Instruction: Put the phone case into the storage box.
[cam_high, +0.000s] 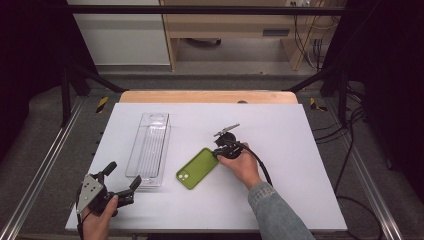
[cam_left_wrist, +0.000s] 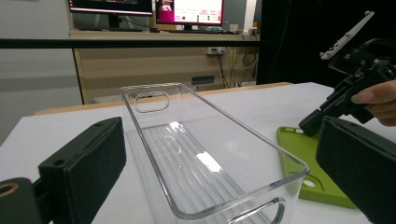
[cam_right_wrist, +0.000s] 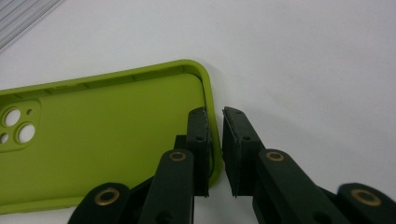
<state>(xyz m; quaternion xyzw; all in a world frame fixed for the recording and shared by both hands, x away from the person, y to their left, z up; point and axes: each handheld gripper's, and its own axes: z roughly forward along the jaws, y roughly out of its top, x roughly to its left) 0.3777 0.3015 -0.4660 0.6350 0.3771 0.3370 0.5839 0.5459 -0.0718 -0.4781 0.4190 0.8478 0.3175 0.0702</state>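
A clear plastic bin lies on the white table, monitors behind.

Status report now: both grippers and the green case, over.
Right gripper fingers pinch rim of green silicone phone case. Left gripper open, idle. Clear plastic bin beside case.

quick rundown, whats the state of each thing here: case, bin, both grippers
green phone case: lying flat on the table, hollow side up, empty, its end rim between the right gripper's jaws
clear plastic bin: upright, open-topped, empty
right gripper: jaws nearly shut, one inside and one outside the case rim, pinching it
left gripper: jaws wide open, holding nothing, at the near end of the bin
white table: bearing the case and the bin
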